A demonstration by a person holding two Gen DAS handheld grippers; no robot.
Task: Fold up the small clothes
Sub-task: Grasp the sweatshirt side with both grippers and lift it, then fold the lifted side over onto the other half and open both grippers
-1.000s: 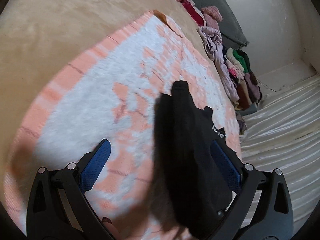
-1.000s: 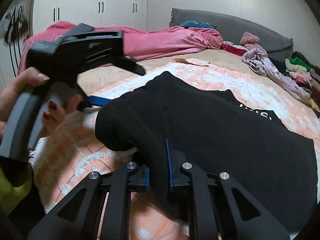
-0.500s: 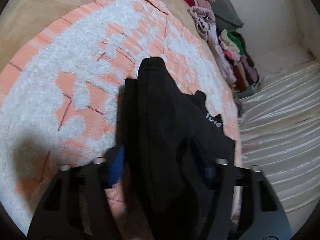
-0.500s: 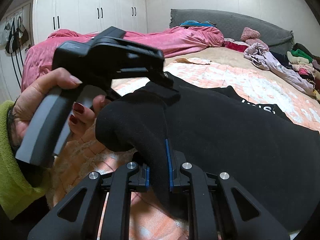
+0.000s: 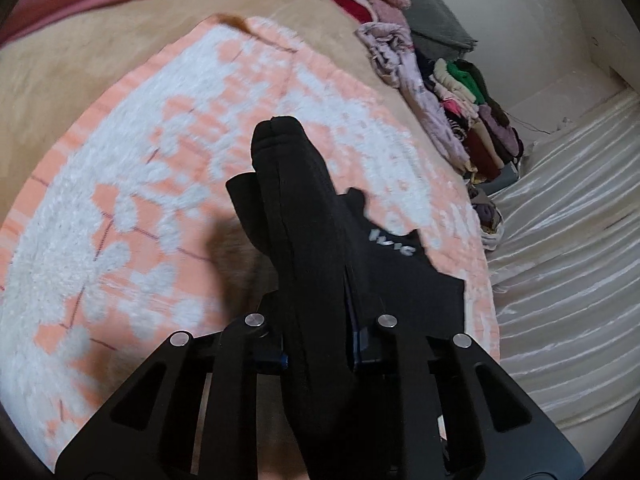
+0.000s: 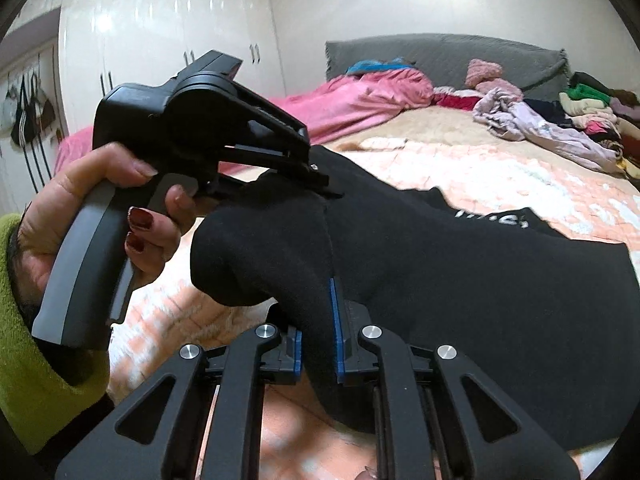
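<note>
Left wrist view: left gripper [image 5: 316,344] clamping a thick bunched ridge of the black garment [image 5: 304,216], jaws narrow with cloth filling the gap. Garment rising off the peach-and-white blanket [image 5: 132,200] in a hump, tip pointing away, white lettering [image 5: 390,242] showing on the flatter part to the right. Pile of mixed clothes [image 5: 460,112] sitting along the far edge of the bed, well apart. Probably too much cloth gathered here for a crisp fold; better pinching only the edge layers.

Right wrist view: right gripper [image 6: 318,340] also biting the black garment [image 6: 460,280], jaws narrow on a fold of fabric between the blue pads [image 6: 334,320]. Left gripper [image 6: 320,184] gripping the same raised edge just beyond, squeezed by the left hand [image 6: 92,216] with dark red nails. Rest of the garment draping down onto the blanket [image 6: 500,172], lettering [image 6: 492,218] facing up. Pink duvet [image 6: 360,100] heaped behind.

Judging the step: carrying the held edge across for a fold. Doing it well likely meaning keeping both grips level, spreading them apart to tauten the edge, lifting only enough to clear the blanket, then laying the edge squarely over the opposite side before releasing.
</note>
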